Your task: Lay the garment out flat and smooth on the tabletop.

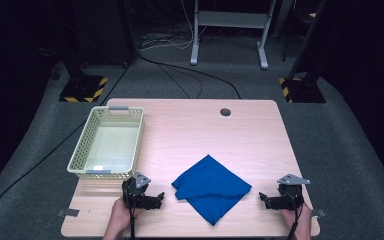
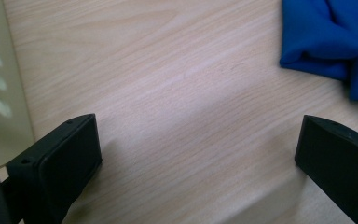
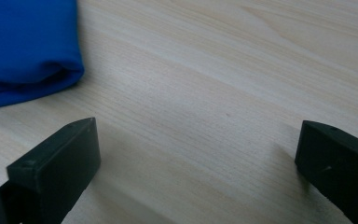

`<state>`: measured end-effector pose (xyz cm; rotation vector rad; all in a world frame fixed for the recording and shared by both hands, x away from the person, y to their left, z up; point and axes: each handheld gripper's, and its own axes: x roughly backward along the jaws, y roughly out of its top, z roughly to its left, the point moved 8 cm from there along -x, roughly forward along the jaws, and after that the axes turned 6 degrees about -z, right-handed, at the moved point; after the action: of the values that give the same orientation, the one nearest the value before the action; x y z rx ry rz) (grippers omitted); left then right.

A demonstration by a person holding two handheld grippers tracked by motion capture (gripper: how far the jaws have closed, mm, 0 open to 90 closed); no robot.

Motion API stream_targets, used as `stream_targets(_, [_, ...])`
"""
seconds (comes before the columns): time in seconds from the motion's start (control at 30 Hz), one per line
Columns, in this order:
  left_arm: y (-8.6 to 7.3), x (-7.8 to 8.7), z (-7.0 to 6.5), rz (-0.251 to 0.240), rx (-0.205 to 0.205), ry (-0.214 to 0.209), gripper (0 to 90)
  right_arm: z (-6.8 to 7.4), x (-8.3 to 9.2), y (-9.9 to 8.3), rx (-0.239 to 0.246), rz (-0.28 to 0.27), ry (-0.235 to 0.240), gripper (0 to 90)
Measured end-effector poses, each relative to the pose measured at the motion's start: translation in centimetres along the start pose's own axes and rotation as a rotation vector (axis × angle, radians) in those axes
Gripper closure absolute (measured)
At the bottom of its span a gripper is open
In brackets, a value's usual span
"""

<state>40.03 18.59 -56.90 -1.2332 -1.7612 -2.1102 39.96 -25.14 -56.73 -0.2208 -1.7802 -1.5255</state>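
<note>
Both our grippers (image 1: 161, 196) (image 1: 261, 197) sit spread wide, blue cloth (image 1: 211, 187) between them; pinching one layer could unfold it.

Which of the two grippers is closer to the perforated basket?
The left gripper: it sits just below the cream basket, whose wall shows in its own view. The right gripper lies beyond the blue cloth.

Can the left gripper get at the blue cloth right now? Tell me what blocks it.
Probably yes. The left gripper is open beside the blue cloth, with bare table between them. The basket sits behind it, out of the way.
</note>
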Motion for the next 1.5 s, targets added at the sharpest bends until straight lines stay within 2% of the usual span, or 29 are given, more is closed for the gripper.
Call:
stream_targets(0.07, [0.0, 0.1, 0.0, 0.023, 0.02, 0.019, 0.1, -0.2, 0.1, 0.2, -0.002, -0.016, -0.031, 0.0])
stream_targets(0.1, [0.0, 0.1, 0.0, 0.023, 0.02, 0.019, 0.2, -0.2, 0.1, 0.2, -0.002, -0.016, -0.031, 0.0])
stream_targets(0.13, [0.2, 0.1, 0.0, 0.031, 0.023, 0.015, 0.2, -0.1, 0.2, 0.4, -0.027, -0.032, -0.016, 0.0])
stream_targets(0.17, [0.5, 0.2, -0.1, 0.015, 0.031, 0.005, 0.2, 0.4, 0.3, 0.7, -0.056, -0.054, 0.02, 0.0])
stream_targets(0.23, [1.4, 0.5, -0.4, -0.034, 0.014, -0.008, 0.2, 1.3, 0.5, 1.4, -0.059, -0.07, 0.041, 0.0])
stream_targets(0.3, [2.3, 0.7, -0.9, -0.063, -0.033, -0.01, 0.2, 2.6, 0.4, 2.4, -0.037, -0.079, 0.063, 0.0])
stream_targets(0.37, [3.0, 0.4, -1.6, -0.067, -0.069, -0.026, 0.2, 4.1, 0.3, 3.6, -0.013, -0.093, 0.076, 0.0])
stream_targets(0.47, [3.4, -0.4, -2.1, -0.056, -0.094, -0.039, 0.2, 6.3, -0.3, 5.1, 0.013, -0.102, 0.12, 0.0])
stream_targets(0.6, [3.7, -1.9, -2.8, -0.031, -0.127, -0.048, 0.2, 9.7, -1.7, 6.6, 0.069, -0.086, 0.161, 0.0])
stream_targets(0.73, [3.5, -3.2, -3.4, 0.002, -0.134, -0.075, 0.6, 12.8, -3.7, 6.9, 0.134, -0.028, 0.2, 0.1])
stream_targets(0.83, [3.4, -3.5, -3.5, 0.004, -0.12, -0.088, 0.8, 14.4, -5.0, 6.6, 0.173, 0.016, 0.21, 1.0])
stream_targets(1.0, [3.1, -3.6, -3.5, -0.005, -0.097, -0.112, 1.1, 15.1, -6.3, 5.4, 0.196, 0.041, 0.202, 1.7])
stream_targets(1.03, [3.0, -3.6, -3.5, -0.012, -0.083, -0.118, 1.2, 15.1, -6.2, 5.3, 0.2, 0.032, 0.198, 2.3])
stream_targets(1.17, [2.8, -3.2, -3.7, -0.015, -0.091, -0.116, 1.5, 15.2, -5.8, 5.0, 0.209, 0.033, 0.202, 3.3])
stream_targets(1.3, [2.7, -3.1, -3.7, -0.015, -0.084, -0.14, 1.3, 15.2, -5.3, 5.3, 0.202, 0.014, 0.188, 3.5])
stream_targets(1.37, [2.8, -3.0, -3.8, -0.024, -0.08, -0.146, 1.1, 15.8, -4.9, 5.9, 0.2, -0.004, 0.202, 4.2])
stream_targets(1.5, [2.8, -2.8, -3.8, -0.044, -0.079, -0.155, 1.1, 17.6, -4.9, 6.9, 0.226, -0.012, 0.241, 9.0])
